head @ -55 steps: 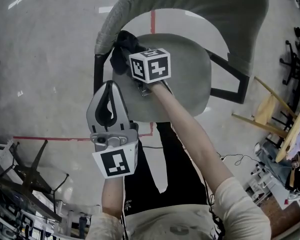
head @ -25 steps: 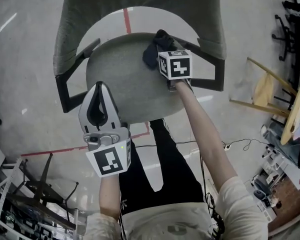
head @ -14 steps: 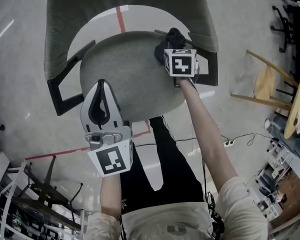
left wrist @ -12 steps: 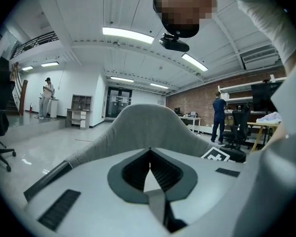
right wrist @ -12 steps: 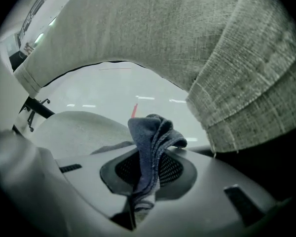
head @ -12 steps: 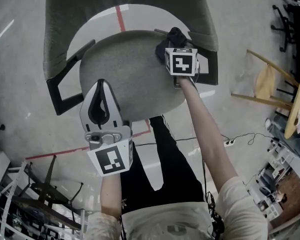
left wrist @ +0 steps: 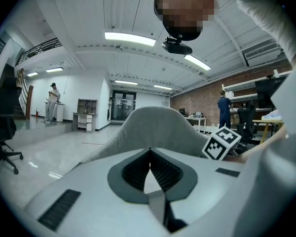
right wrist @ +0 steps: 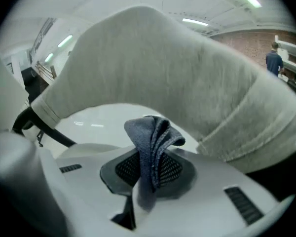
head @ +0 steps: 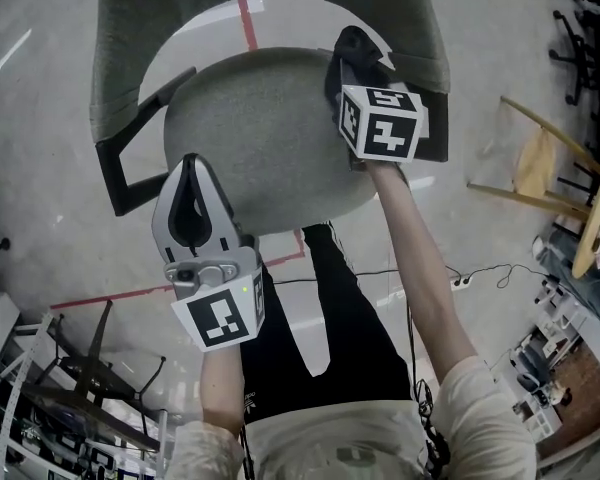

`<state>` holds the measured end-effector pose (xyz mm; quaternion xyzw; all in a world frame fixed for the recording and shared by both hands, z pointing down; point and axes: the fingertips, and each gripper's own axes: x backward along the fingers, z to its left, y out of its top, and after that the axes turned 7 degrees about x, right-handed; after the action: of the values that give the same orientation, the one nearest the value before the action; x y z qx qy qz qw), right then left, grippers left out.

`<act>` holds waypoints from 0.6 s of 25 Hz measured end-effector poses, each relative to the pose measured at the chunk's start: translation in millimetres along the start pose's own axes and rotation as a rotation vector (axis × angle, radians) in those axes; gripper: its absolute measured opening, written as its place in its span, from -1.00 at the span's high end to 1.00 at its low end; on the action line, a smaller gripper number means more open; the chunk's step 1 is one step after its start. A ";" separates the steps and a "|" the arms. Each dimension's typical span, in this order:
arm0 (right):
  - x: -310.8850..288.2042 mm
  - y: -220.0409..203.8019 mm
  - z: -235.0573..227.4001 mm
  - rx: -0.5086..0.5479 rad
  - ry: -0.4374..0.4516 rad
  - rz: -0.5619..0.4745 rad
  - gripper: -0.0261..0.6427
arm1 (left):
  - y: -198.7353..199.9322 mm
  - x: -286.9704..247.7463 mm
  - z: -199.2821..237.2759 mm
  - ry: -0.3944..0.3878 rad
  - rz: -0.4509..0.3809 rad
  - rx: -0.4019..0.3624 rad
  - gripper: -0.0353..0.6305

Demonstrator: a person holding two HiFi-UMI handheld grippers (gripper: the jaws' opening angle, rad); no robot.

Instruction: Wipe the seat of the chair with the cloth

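Observation:
The chair's grey-green seat (head: 255, 138) lies under both grippers, with its curved backrest (head: 270, 13) at the top of the head view. A dark blue-grey cloth (head: 345, 53) bunches at the seat's back right, just below the backrest. My right gripper (right wrist: 148, 164) is shut on the cloth (right wrist: 153, 144), which stands up between the jaws in front of the backrest (right wrist: 187, 83). Its marker cube (head: 382, 120) hides the jaws from above. My left gripper (head: 189, 165) hovers over the seat's front left edge, shut and holding nothing.
Black armrest frames (head: 120, 173) (head: 435, 148) flank the seat. A red tape line (head: 110, 293) runs across the shiny floor. A wooden frame (head: 535, 168) stands at the right, metal racks (head: 60, 408) at the lower left, a cable (head: 460, 280) by my legs.
My right gripper has carried the cloth from the seat's back left across to its back right, and now sits nearer the backrest and looks larger. The left gripper has barely moved.

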<state>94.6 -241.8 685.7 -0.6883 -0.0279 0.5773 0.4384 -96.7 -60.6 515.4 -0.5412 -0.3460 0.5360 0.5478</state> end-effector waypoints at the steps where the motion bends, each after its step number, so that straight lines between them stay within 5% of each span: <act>1: 10.6 17.6 8.8 -0.005 0.019 -0.051 0.75 | 1.2 1.5 2.9 0.006 -0.002 -0.004 0.85; 9: 112.3 135.9 107.9 -0.049 0.281 -0.416 0.75 | 16.5 19.1 39.0 0.092 -0.070 -0.030 0.85; 15: 158.1 147.0 215.2 -0.057 0.529 -0.496 0.75 | 22.2 42.0 69.3 0.144 -0.113 -0.048 0.85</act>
<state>-98.0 -123.0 481.4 -0.7980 -0.0958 0.2544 0.5378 -160.1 -8.4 497.7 -0.5710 -0.3484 0.4553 0.5876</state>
